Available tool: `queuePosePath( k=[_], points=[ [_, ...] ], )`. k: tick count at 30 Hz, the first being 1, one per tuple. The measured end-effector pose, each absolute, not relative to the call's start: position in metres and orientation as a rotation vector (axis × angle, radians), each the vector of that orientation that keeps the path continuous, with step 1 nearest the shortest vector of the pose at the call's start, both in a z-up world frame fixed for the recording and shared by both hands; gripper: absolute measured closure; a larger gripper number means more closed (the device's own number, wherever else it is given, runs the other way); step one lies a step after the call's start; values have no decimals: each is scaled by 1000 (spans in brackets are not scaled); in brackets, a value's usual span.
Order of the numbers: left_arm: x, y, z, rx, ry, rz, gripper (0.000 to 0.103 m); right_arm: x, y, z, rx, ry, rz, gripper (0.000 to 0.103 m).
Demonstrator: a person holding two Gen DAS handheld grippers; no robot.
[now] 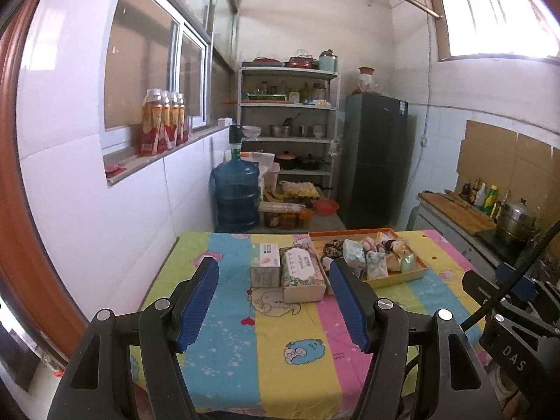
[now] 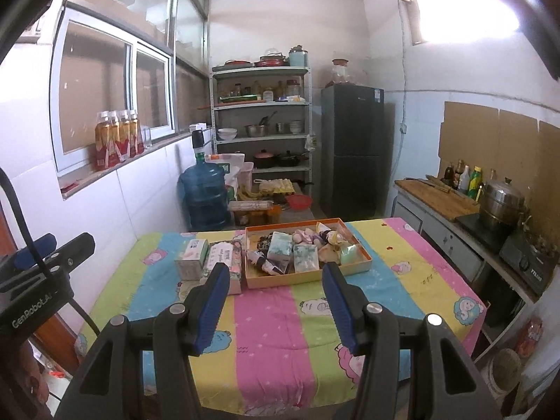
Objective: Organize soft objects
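Soft packs heaped in orange tray | two boxes beside tray | left gripper released, empty | right gripper released, empty

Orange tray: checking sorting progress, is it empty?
No, the orange tray holds soft packets and small toys, beside two tissue boxes.

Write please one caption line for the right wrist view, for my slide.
Open, empty right tool above the striped table cloth, facing an orange tray of soft items beside two tissue boxes.

Black tongs, ribbed blue pads, silver screws.
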State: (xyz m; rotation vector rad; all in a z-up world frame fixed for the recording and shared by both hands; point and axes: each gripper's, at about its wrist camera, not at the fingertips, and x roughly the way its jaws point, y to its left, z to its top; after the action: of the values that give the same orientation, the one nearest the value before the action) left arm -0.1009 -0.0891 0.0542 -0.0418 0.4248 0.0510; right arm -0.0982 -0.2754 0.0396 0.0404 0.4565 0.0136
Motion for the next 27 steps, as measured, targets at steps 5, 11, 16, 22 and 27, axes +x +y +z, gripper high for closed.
queuePosePath(
  k=[5, 11, 16, 22, 27],
  points=[
    [-104, -87, 58, -40, 420, 58, 35, -102, -273, 43, 36, 444, 21, 48],
    [-105, -85, 58, -44, 424, 63, 35, -102, -269, 44, 32, 445, 28, 48],
    [-105, -82, 58, -50, 426, 64, 35, -103, -267, 46, 31, 449, 31, 48],
    [-104, -81, 58, -59, 430, 66, 35, -102, -265, 46, 25, 451, 36, 48],
    [-103, -79, 57, -60, 433, 67, 35, -102, -265, 46, 27, 449, 36, 48]
  ],
)
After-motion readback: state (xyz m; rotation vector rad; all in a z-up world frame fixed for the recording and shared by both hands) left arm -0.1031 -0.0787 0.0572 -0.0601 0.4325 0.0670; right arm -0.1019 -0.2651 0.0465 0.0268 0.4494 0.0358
